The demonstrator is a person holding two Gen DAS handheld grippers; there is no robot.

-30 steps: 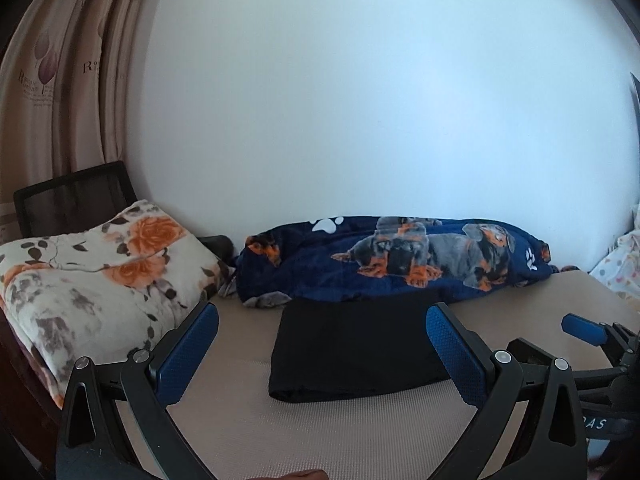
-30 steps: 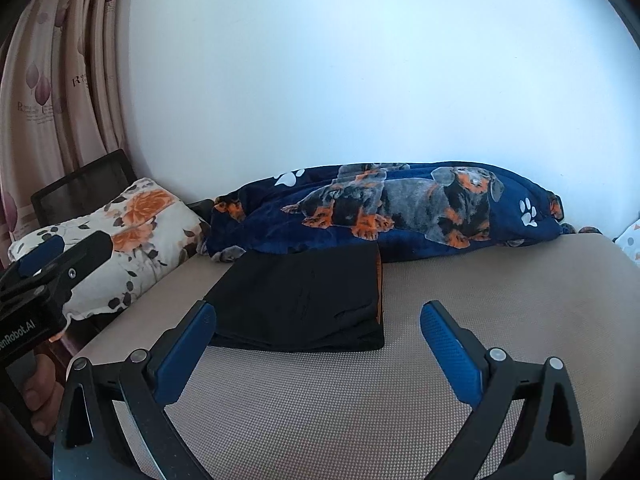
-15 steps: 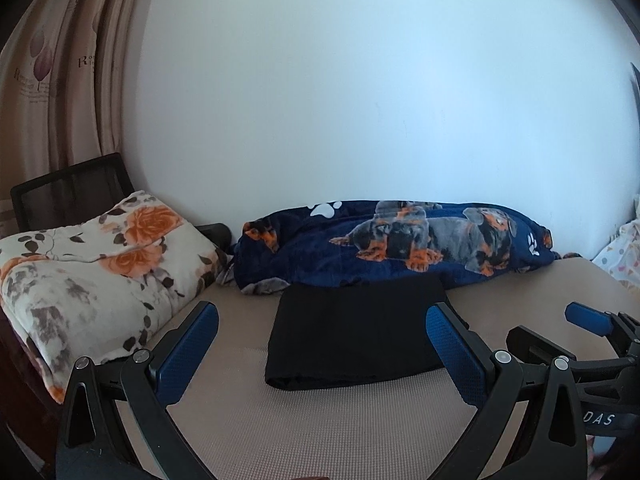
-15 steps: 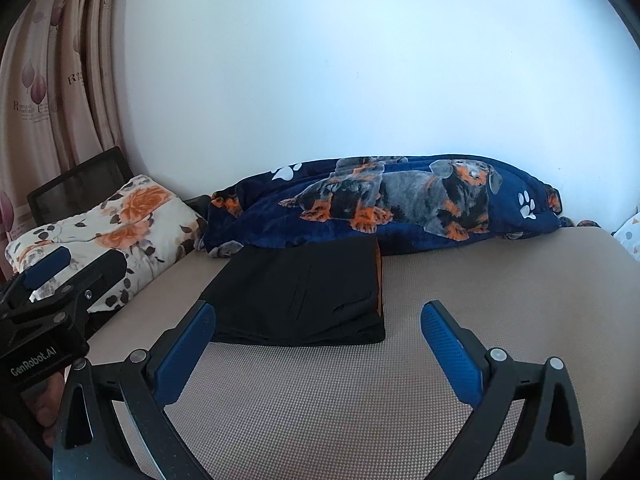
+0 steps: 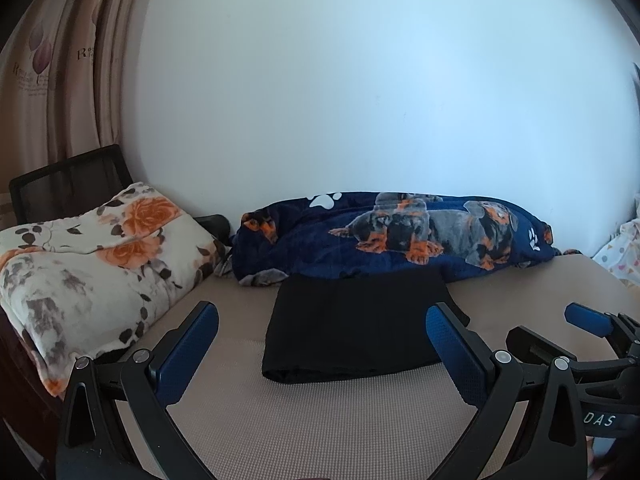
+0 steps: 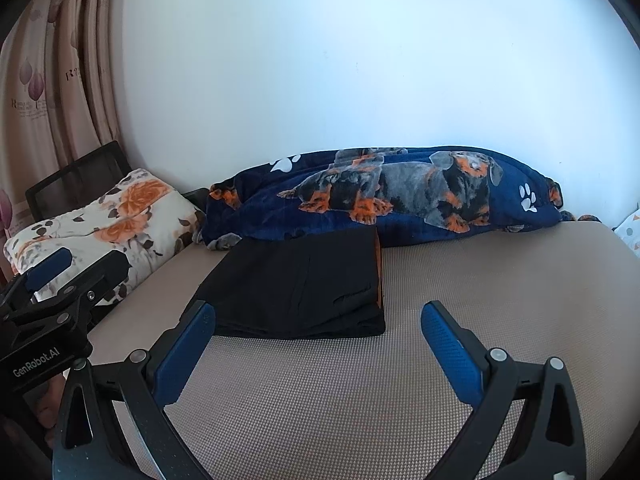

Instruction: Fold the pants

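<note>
The black pants [image 5: 356, 326] lie folded into a flat rectangle on the beige mattress [image 5: 320, 420], close to the wall side; they also show in the right wrist view [image 6: 298, 288]. My left gripper [image 5: 322, 320] is open and empty, held above the mattress in front of the pants. My right gripper [image 6: 318, 322] is open and empty, also short of the pants, to their right. Each gripper shows at the edge of the other's view.
A navy blanket with dog prints [image 5: 400, 236] lies along the white wall behind the pants. A folded floral blanket [image 5: 92, 256] sits at the left, with a black chair back [image 5: 68, 184] and curtains [image 5: 60, 60] behind it. The mattress [image 6: 480, 300] stretches to the right.
Both grippers have drawn back and tilted slightly, so the pants sit a little farther off in both views. The pants have not moved. Both grippers stay open.
</note>
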